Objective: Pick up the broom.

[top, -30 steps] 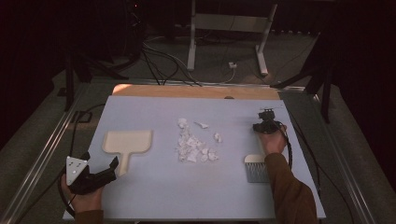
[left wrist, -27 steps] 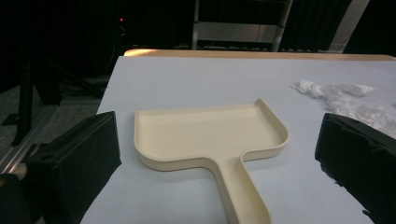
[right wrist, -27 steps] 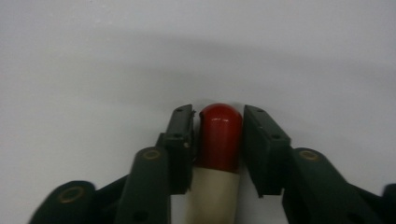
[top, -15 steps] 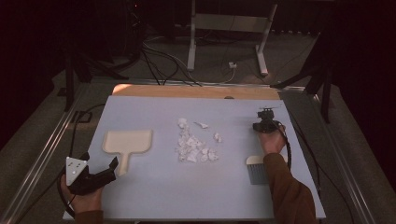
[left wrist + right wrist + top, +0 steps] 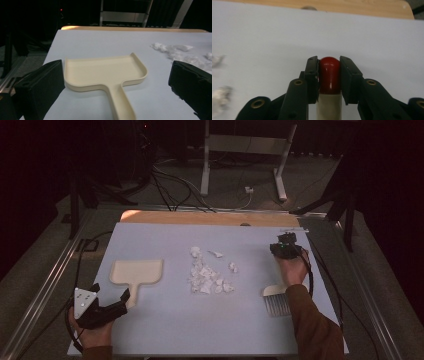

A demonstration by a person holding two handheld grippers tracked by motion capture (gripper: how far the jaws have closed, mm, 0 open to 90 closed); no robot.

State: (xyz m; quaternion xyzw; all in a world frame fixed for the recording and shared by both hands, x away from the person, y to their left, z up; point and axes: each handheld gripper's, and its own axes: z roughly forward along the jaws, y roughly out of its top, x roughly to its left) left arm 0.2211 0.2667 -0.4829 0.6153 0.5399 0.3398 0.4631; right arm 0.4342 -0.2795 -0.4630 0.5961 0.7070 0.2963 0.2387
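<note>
A cream dustpan (image 5: pixel 136 271) lies flat on the left of the white table, its handle toward me. My left gripper (image 5: pixel 111 291) is open at the end of that handle. In the left gripper view the dustpan (image 5: pixel 105 71) lies between the wide-apart jaws, which touch nothing. A heap of white paper scraps (image 5: pixel 207 275) lies mid-table. My right gripper (image 5: pixel 286 242) is shut on the red tip (image 5: pixel 329 72) of a brush handle. The grey bristle head of the brush (image 5: pixel 276 302) rests on the table beside the right forearm.
The white sheet (image 5: pixel 165 330) covers the table, with a wooden strip (image 5: pixel 200 217) along the far edge. Metal rails (image 5: pixel 40 295) run down both sides. Cables and a stand's legs (image 5: pixel 240 185) lie on the dark floor beyond.
</note>
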